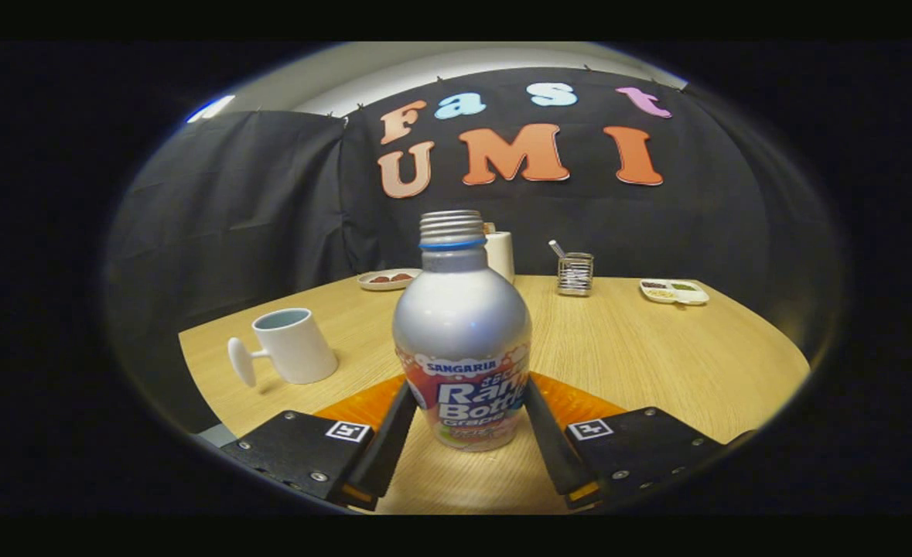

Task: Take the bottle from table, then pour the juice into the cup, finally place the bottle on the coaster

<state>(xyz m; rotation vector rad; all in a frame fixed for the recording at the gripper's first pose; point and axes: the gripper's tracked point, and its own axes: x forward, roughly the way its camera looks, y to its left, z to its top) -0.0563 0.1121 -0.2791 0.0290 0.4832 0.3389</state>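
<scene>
A silver bottle (462, 333) with a colourful label stands upright between my fingers. Its threaded neck has no cap. My gripper (468, 391) is shut on it, both fingers pressing the label's sides. An orange coaster (579, 402) lies on the wooden table (657, 356) just behind the bottle's base and is partly hidden by the bottle and the fingers. I cannot tell whether the bottle rests on a surface or hangs just above it. A white cup (293, 344) with a side handle sits to the left of the bottle, beyond the left finger, its mouth open upward.
At the table's far side are a small plate with food (387, 278), a white container (502, 255) behind the bottle's neck, a wire holder with utensils (575, 274) and a white divided dish (674, 291). The table's edge runs close to the cup's left.
</scene>
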